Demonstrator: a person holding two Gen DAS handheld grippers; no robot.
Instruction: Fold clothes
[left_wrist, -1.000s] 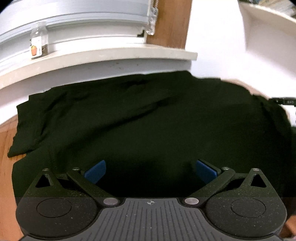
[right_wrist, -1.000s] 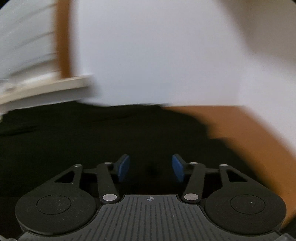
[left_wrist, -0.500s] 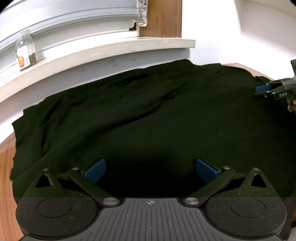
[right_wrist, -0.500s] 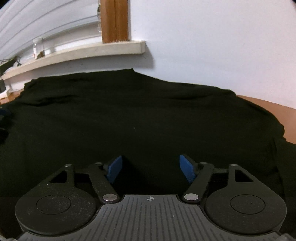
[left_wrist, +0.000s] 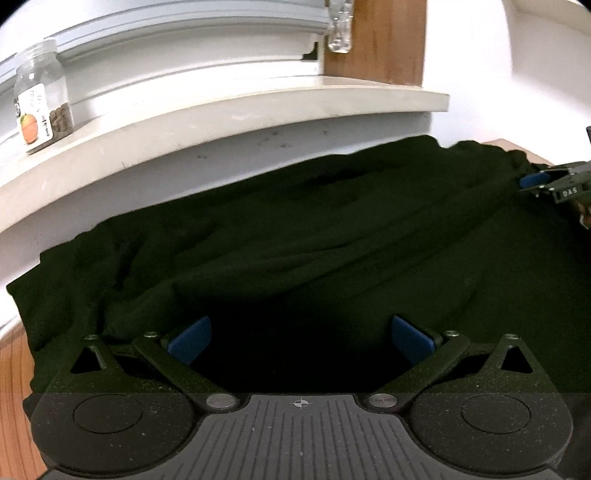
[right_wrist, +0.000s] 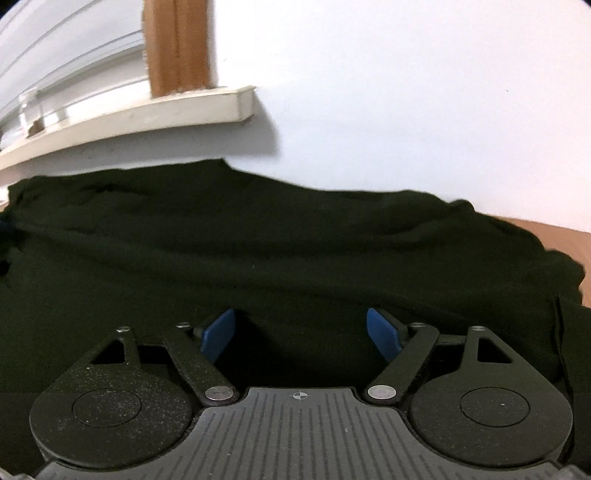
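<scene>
Lying spread across the wooden counter (left_wrist: 14, 373), the black garment (left_wrist: 314, 236) covers nearly all of it, its far edge bunched against the white wall below the window sill (left_wrist: 236, 110); wood shows only at the left corner and, in the right wrist view, past the garment's right end. The cloth is rumpled, with long folds running across its middle. The left tool (left_wrist: 300, 339) hangs over the near left part of the garment, blue pads spread wide, dark cloth below the gap and nothing pinched. The right tool (right_wrist: 301, 334) sits over the near right part, its jaws having just been opening and now spread wide, with only flat fabric beneath them and nothing gripped. In the left wrist view the right tool also shows at the far right edge, one blue pad near the garment's right end. On the sill stands a clear jar (left_wrist: 42, 98) with an orange-marked label. A brown wooden frame post (right_wrist: 177, 48) rises from the sill.
</scene>
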